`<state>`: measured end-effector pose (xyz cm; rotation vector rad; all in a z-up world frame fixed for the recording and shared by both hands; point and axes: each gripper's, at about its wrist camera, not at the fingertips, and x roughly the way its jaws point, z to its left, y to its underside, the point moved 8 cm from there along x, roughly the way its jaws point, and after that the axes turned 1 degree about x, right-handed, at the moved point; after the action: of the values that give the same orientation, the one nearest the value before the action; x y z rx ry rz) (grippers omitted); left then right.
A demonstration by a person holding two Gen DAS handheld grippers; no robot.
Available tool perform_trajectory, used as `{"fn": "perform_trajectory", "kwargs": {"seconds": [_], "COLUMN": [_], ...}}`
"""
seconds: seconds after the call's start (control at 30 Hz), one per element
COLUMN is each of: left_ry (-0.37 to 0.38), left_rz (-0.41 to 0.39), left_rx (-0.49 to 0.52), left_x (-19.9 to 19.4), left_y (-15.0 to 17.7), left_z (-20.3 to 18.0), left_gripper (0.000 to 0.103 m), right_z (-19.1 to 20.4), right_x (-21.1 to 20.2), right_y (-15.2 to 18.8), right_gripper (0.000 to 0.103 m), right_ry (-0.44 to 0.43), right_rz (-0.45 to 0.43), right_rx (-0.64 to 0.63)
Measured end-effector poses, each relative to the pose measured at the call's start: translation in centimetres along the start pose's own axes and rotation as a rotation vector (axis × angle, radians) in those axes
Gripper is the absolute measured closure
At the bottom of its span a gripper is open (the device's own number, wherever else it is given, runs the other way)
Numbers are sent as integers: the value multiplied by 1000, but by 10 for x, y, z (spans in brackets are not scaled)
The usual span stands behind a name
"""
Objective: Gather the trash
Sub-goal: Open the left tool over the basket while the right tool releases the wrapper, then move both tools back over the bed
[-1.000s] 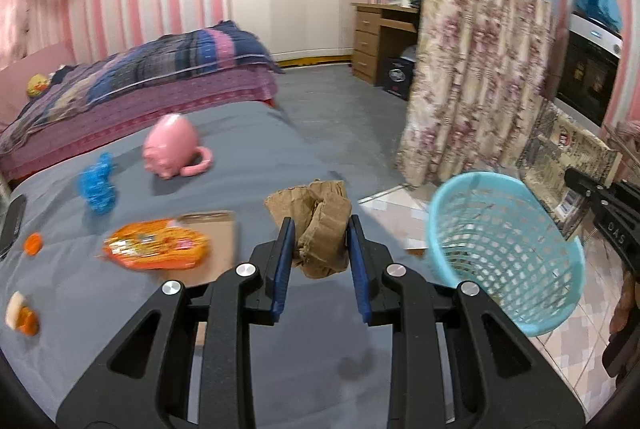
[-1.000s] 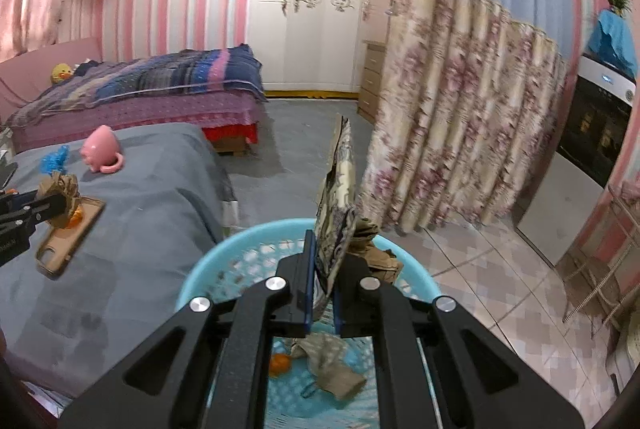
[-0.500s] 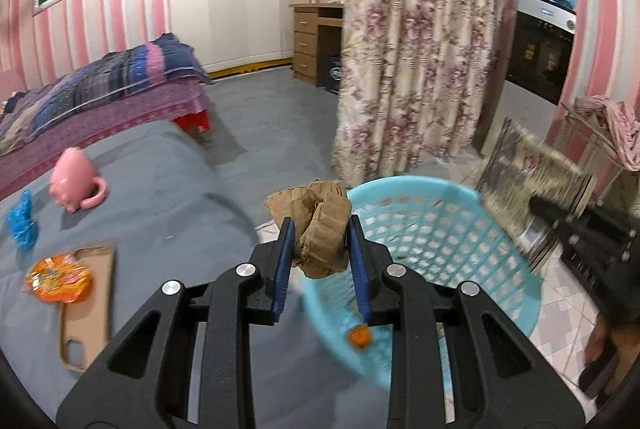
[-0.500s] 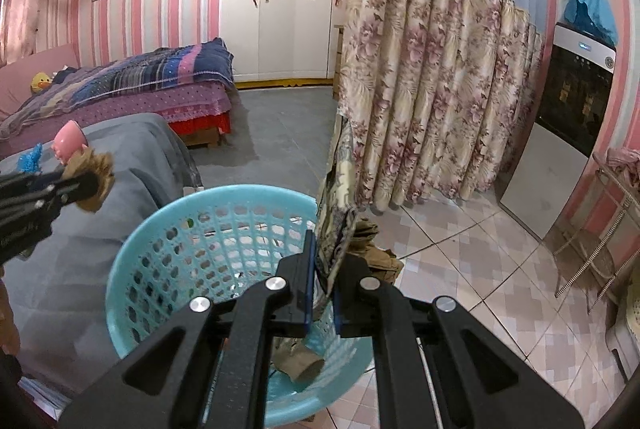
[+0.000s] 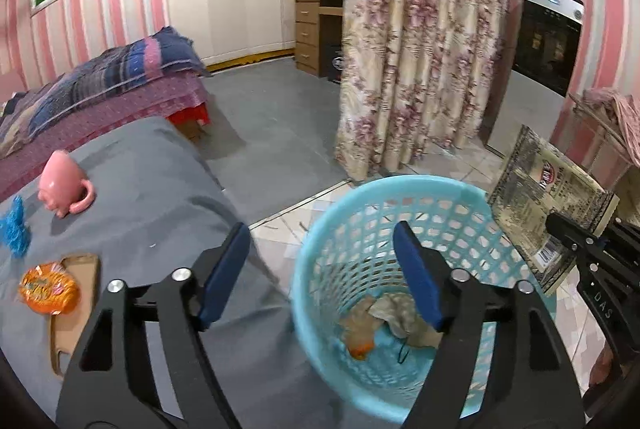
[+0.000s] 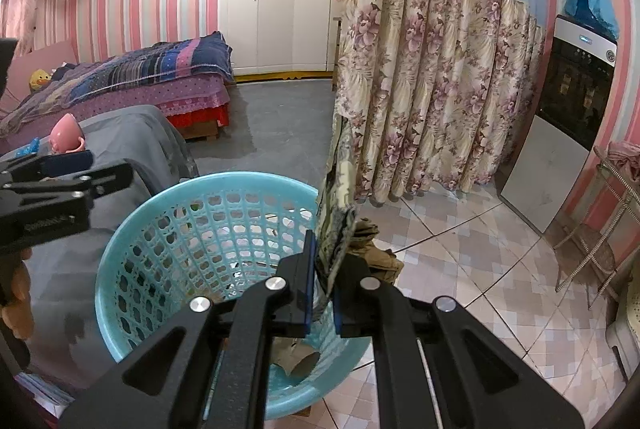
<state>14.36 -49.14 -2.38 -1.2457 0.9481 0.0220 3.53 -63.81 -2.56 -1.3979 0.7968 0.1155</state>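
Observation:
A light blue plastic basket (image 5: 320, 229) stands on the tiled floor beside the grey bed; it also shows in the right wrist view (image 6: 132, 229). My left gripper (image 5: 322, 257) is open and empty above the basket. Crumpled brown paper (image 5: 400, 317) and an orange scrap (image 5: 360, 351) lie in the basket's bottom. My right gripper (image 6: 322, 269) is shut on a flat printed wrapper (image 6: 338, 213), held upright at the basket's right rim; the wrapper also shows in the left wrist view (image 5: 548, 201).
On the grey bed (image 5: 160, 189) lie an orange snack packet (image 5: 48, 287) on a brown phone case (image 5: 76, 305), a pink mug (image 5: 64, 185) and a blue toy (image 5: 16, 225). A floral curtain (image 5: 416, 69) hangs behind the basket. Brown trash (image 6: 372, 249) lies on the floor.
My left gripper swung from the bed to over the basket, opened and let the crumpled brown paper drop in. The right gripper kept hold of the wrapper.

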Motion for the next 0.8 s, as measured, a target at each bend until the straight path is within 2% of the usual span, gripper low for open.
{"fn": "perform_trajectory", "kwargs": {"seconds": [0.23, 0.4, 0.43, 0.47, 0.5, 0.53, 0.6, 0.67, 0.8], "left_ry": [-69, -115, -119, -124, -128, -134, -140, -152, -168], "left_rz": [-7, -28, -31, -36, -38, -41, -44, -52, -64], "left_rx": [-64, -61, -61, -62, -62, -65, -73, -84, -130], "left_x": [-22, -44, -47, -52, -55, -59, -66, -74, -89], "left_y": [9, 12, 11, 12, 12, 13, 14, 14, 15], "left_z": [48, 69, 72, 76, 79, 84, 94, 106, 133], "left_gripper": [16, 13, 12, 11, 10, 9, 9, 9, 9], "right_z": [20, 38, 40, 42, 44, 43, 46, 49, 57], "right_x": [11, 29, 30, 32, 32, 33, 34, 33, 24], "right_y": [3, 6, 7, 7, 6, 5, 5, 2, -6], "right_gripper": [95, 91, 75, 47, 35, 29, 29, 17, 7], "right_ry": [-46, -44, -41, -44, -39, -33, -20, -13, 19], "right_rz": [16, 49, 51, 49, 42, 36, 40, 37, 7], "right_rx": [25, 27, 26, 29, 34, 37, 34, 34, 13]}}
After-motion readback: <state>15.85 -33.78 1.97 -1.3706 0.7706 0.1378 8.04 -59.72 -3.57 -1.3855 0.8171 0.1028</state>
